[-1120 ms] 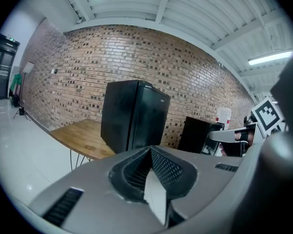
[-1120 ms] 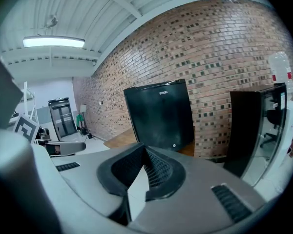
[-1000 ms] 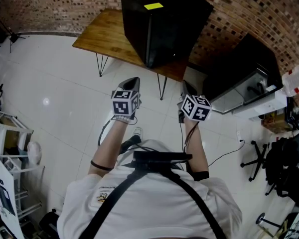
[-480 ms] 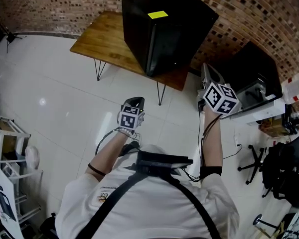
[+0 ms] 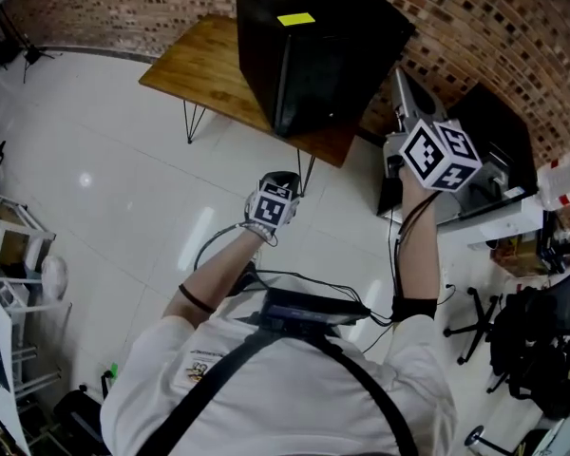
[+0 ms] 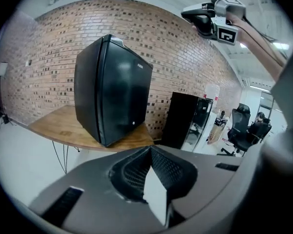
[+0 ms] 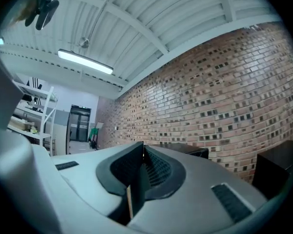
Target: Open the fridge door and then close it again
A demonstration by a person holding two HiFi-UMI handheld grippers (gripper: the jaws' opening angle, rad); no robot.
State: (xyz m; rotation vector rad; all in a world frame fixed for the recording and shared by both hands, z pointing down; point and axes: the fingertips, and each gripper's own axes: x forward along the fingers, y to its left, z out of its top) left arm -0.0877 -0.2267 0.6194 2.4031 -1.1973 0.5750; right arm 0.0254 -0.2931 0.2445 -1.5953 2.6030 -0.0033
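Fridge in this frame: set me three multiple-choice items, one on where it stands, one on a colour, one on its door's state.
1. Where does the fridge stand?
A) on the floor
B) on the wooden table
C) on a white shelf

2. What colour is the note on top of it?
A) yellow
B) pink
C) blue

3. How is its door?
A) swung wide open
B) taken off
C) closed

Answers:
1 B: the head view shows the fridge sitting on the table's top, above the hairpin legs.
2 A: the small note on the black top is bright yellow.
3 C: in the left gripper view the door lies flush against the body, with no gap.
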